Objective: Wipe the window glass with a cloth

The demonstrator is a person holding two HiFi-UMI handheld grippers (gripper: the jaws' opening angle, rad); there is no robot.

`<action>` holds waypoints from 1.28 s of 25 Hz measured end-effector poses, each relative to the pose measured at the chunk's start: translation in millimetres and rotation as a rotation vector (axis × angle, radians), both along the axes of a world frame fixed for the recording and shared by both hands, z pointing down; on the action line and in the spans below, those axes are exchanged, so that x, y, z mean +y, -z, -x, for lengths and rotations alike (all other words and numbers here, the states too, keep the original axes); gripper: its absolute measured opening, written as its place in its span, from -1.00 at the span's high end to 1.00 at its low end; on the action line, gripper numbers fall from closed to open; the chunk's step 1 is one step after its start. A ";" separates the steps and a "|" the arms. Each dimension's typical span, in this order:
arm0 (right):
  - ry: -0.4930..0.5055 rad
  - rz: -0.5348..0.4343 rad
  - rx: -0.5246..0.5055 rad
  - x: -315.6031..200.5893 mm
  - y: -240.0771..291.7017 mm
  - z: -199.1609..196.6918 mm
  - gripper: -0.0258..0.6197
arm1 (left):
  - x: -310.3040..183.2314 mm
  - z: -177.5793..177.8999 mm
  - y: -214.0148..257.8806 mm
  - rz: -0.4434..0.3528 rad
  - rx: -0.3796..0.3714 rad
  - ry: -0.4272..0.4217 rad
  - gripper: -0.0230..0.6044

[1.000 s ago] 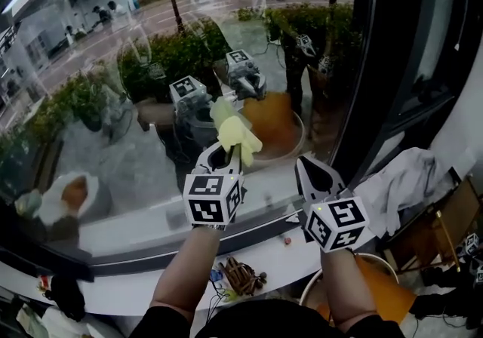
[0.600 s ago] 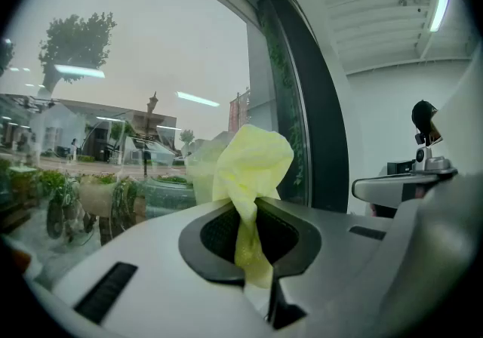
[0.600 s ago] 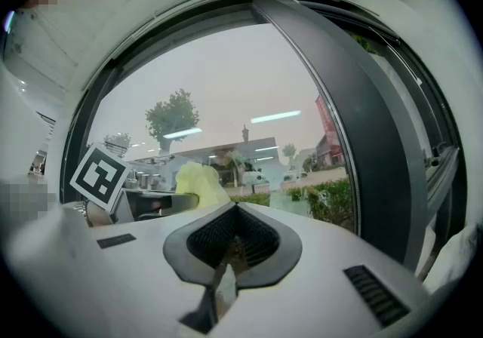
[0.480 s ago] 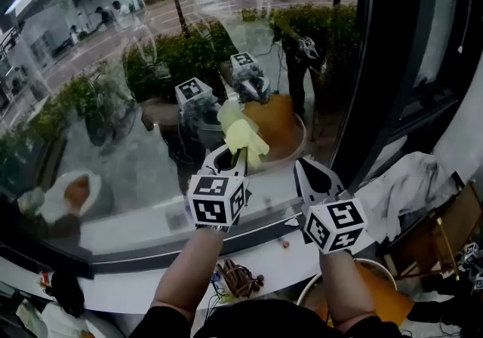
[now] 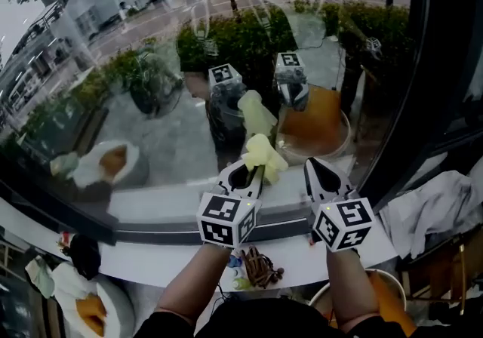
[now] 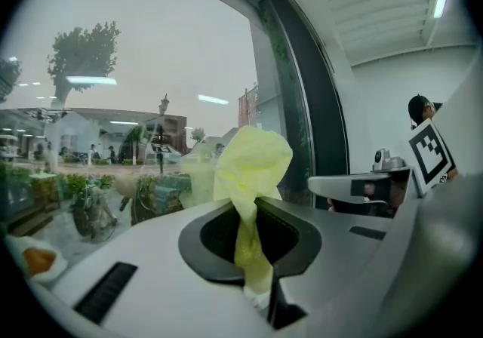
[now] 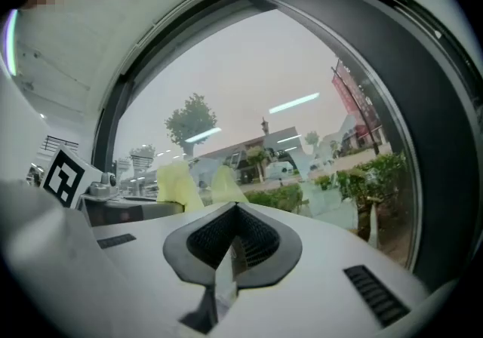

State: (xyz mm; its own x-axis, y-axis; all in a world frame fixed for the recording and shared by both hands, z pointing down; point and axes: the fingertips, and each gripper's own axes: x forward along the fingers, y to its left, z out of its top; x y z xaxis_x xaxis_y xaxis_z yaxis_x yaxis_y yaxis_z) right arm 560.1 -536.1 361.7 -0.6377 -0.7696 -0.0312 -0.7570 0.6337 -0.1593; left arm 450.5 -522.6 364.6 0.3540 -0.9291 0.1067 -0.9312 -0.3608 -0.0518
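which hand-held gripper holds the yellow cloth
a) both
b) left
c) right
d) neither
b: the left hand-held gripper is shut on the cloth, while the right hand-held gripper has its jaws together with nothing between them.

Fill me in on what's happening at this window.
A person faces the window glass with a gripper in each hand. The left gripper has its jaws shut on a yellow cloth, raised close to the glass; contact is unclear. The right gripper is beside it, jaws together and empty.
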 end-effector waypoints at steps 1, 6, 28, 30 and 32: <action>0.025 0.005 -0.005 2.2 -2.3 11.4 0.84 | 9.1 10.1 -3.4 0.007 -0.005 0.020 0.83; 0.134 0.039 -0.004 16.5 -24.7 78.8 0.84 | 50.1 73.6 -35.4 0.061 0.000 0.123 0.83; 0.216 0.086 0.145 316.7 -79.4 292.4 0.84 | 373.5 298.0 -93.5 0.085 0.128 0.223 0.83; 0.206 0.086 0.147 343.0 -81.2 299.0 0.84 | 395.0 305.4 -96.3 0.085 0.132 0.213 0.83; 0.199 0.089 0.151 364.4 -84.0 302.0 0.84 | 410.9 307.1 -99.2 0.090 0.140 0.201 0.83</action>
